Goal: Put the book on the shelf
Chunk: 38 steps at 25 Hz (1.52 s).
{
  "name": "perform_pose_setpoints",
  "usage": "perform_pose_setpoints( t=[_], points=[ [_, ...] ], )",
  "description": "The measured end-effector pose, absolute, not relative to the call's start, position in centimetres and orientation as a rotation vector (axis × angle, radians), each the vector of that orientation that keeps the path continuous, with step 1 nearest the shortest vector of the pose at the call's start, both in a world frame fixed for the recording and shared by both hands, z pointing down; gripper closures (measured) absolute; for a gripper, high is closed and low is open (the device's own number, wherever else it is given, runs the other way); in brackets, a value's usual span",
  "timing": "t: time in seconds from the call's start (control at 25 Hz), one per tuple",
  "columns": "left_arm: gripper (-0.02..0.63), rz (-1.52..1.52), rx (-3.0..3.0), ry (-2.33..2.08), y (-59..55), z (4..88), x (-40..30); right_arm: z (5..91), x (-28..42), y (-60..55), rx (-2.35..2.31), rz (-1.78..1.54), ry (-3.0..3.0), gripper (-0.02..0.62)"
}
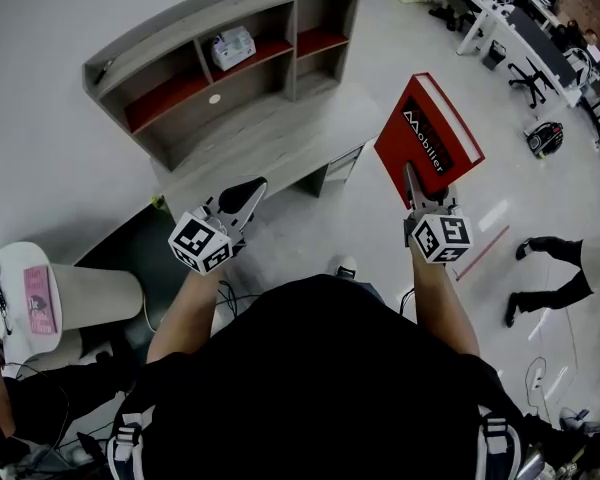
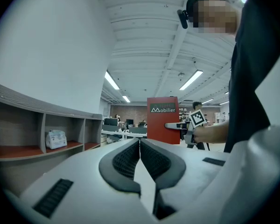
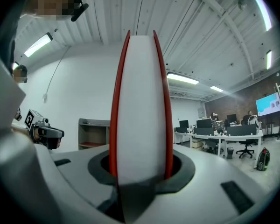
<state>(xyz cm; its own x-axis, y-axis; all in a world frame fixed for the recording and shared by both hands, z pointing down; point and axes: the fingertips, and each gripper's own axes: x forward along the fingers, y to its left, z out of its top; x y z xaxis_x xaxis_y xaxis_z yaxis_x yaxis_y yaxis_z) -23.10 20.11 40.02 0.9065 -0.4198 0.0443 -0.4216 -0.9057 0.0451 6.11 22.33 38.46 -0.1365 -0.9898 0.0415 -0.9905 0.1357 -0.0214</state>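
Nearest the person, the left gripper (image 1: 244, 197) is empty, its 2 jaws pressed together, as the left gripper view (image 2: 139, 146) confirms. To the right, the right gripper (image 1: 414, 192) clamps the lower edge of the red book (image 1: 427, 128); in the right gripper view the white page block and 2 red covers (image 3: 141, 101) stand upright between the jaws. The book hangs over the floor, off the right end of the grey desk (image 1: 280, 143) and well apart from the shelf (image 1: 310, 8). Farther left, this shelf stands on the desk, with 1 white packet (image 1: 232, 48) in a compartment.
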Motion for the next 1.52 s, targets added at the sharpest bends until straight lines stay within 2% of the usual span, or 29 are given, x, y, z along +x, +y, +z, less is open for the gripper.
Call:
perform_pose_setpoints(
  t=[0.64,1.28,1.52],
  points=[
    [0.581,0.095,2.993,-0.706,20.5,40.5,-23.8,38.4,6.3,21.9,2.049,0.081,-2.362,0.426],
    [0.581,0.158,2.991,-0.714,18.9,43.2,-21.4,41.5,8.9,19.5,2.056,0.1,-2.378,0.426],
    [0.581,0.193,2.982,-0.725,15.6,41.9,-18.1,40.6,12.4,16.1,2.054,0.129,-2.388,0.426]
  ],
)
